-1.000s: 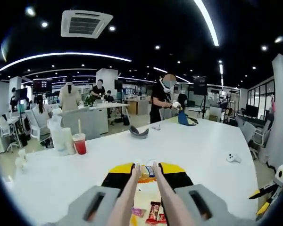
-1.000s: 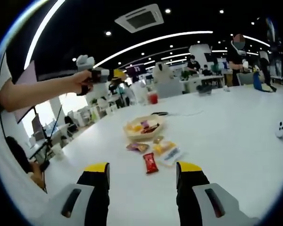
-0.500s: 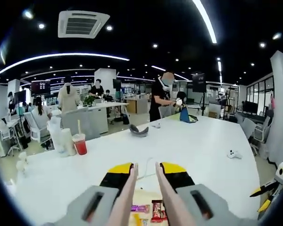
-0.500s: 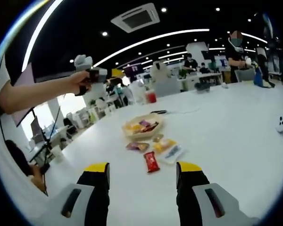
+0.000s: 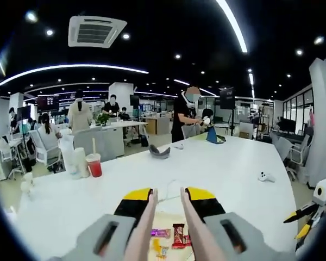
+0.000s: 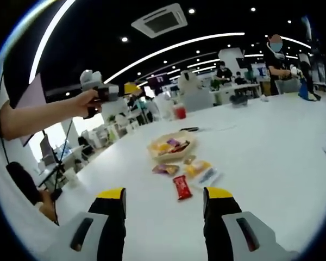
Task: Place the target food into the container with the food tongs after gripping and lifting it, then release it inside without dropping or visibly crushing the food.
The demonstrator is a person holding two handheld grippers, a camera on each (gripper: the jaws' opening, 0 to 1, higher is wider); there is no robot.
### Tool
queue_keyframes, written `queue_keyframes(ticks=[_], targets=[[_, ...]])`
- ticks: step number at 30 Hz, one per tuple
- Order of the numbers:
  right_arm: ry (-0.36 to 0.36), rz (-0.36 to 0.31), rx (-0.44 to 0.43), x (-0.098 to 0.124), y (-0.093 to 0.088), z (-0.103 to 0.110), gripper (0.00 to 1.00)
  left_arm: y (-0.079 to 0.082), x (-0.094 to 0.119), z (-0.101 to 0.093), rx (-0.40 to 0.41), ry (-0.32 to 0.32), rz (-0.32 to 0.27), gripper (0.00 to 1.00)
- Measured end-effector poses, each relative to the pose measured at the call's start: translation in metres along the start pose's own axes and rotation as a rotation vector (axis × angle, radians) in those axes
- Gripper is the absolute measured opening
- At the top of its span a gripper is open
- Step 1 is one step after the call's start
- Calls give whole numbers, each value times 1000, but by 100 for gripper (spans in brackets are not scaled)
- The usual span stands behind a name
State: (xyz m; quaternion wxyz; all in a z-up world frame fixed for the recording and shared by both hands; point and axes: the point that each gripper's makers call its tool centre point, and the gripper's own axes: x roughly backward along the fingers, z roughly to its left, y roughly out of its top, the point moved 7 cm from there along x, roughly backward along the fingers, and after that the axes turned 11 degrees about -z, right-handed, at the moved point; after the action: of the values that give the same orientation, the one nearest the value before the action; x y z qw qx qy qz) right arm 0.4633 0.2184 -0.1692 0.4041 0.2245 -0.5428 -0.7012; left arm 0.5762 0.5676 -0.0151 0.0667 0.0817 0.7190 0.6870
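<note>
My left gripper [image 5: 168, 194] is shut on a pair of pale food tongs [image 5: 145, 220], whose two arms stand apart with nothing between their tips. Below the tongs lies the cream basket [image 5: 168, 218], holding a red packet [image 5: 177, 235] and a purple packet [image 5: 160, 232]. In the right gripper view the same basket [image 6: 156, 152] sits mid-table with several snacks in it. Just in front of it on the table lie a red packet [image 6: 180, 187], a yellow-and-white packet [image 6: 201, 172] and a purple packet [image 6: 164, 169]. My right gripper [image 6: 165, 197] is open, well short of them. A hand holds the left gripper [image 6: 110, 91] high at the upper left.
A red cup [image 5: 94, 165] and white containers [image 5: 71, 159] stand at the table's left edge. A dark object [image 5: 160, 151] and a white controller [image 5: 265, 176] lie farther out on the white table [image 5: 228, 163]. People stand and sit around desks beyond.
One second ago a snack packet sat between the tong tips; it is gone from them and the tong arms have spread. The right gripper view has barely shifted.
</note>
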Motion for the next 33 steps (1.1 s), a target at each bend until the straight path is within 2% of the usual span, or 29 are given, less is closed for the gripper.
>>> queue_keyframes(ticks=[8, 18, 25, 29, 30, 33], targets=[[31, 16, -3, 2, -4, 8, 58, -3, 11, -11, 20, -29, 0, 23], [33, 18, -29, 5, -8, 9, 58, -21, 20, -23, 44, -58, 16, 23], [42, 6, -22, 2, -5, 10, 58, -28, 29, -27, 70, -51, 10, 24], [45, -3, -14, -2, -6, 11, 62, -34, 37, -28, 101, -41, 16, 24], [44, -5, -24, -2, -6, 11, 62, -33, 38, -28, 127, -30, 9, 24], [43, -9, -30, -4, -6, 11, 62, -28, 43, -27, 133, -26, 1, 24]])
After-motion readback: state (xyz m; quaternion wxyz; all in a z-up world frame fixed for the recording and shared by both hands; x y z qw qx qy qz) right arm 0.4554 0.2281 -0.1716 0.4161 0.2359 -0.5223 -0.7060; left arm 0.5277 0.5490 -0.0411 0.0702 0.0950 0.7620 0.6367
